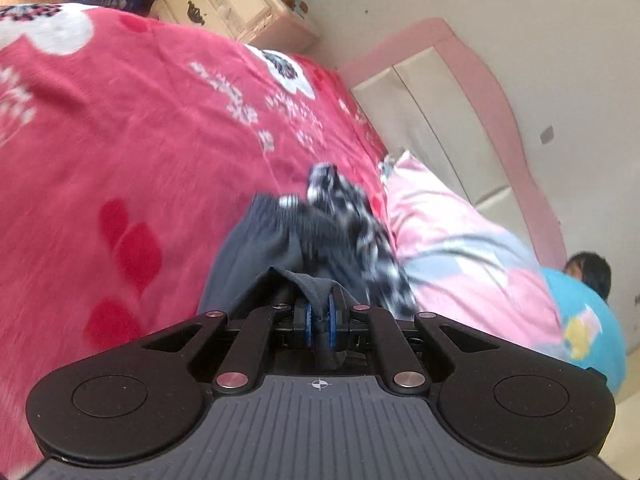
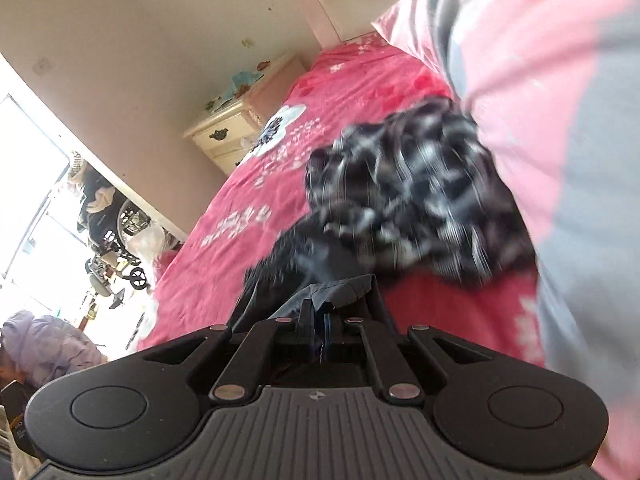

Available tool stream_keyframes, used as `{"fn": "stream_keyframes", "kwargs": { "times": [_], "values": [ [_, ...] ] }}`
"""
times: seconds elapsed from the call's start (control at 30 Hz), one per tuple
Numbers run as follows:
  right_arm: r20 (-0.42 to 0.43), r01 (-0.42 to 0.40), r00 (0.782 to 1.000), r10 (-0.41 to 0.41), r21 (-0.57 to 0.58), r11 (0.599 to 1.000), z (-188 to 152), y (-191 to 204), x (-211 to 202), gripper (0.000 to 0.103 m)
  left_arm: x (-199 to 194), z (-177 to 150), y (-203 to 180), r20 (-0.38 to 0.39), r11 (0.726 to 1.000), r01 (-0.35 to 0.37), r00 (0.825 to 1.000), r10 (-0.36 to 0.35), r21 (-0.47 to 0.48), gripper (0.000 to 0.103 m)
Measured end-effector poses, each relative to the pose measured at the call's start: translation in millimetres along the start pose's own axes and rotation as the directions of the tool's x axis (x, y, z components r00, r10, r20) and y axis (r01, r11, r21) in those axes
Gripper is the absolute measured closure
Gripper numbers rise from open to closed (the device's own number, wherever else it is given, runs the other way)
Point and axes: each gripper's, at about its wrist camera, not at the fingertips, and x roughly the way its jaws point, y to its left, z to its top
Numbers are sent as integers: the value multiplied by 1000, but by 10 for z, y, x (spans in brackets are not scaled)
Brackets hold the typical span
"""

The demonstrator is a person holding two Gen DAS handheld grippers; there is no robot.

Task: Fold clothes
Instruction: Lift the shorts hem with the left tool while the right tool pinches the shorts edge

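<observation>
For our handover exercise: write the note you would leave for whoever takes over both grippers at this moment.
Left hand-held gripper: shut on an edge of the dark grey fabric garment.
Right hand-held gripper: shut on dark grey fabric, seemingly the same garment.
Black-and-white patterned cloth lies crumpled on the red floral blanket, beside the pink-and-grey pillow.
Done: garment gripped at two points. Left: fold it, then the patterned cloth.
</observation>
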Motion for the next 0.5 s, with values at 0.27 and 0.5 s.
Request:
{"fn": "stream_keyframes", "kwargs": {
  "times": [0.27, 0.5],
  "values": [
    [-20, 18, 1000, -19, -46, 999, 409, 19, 800, 98, 566, 399, 331, 17, 999, -5, 1000, 6, -52, 97],
    [-60, -197, 974, 220, 267, 943, 597, -464, 1366, 76, 887, 578, 821, -26, 971, 41, 999, -48, -235, 86]
  ]
}}
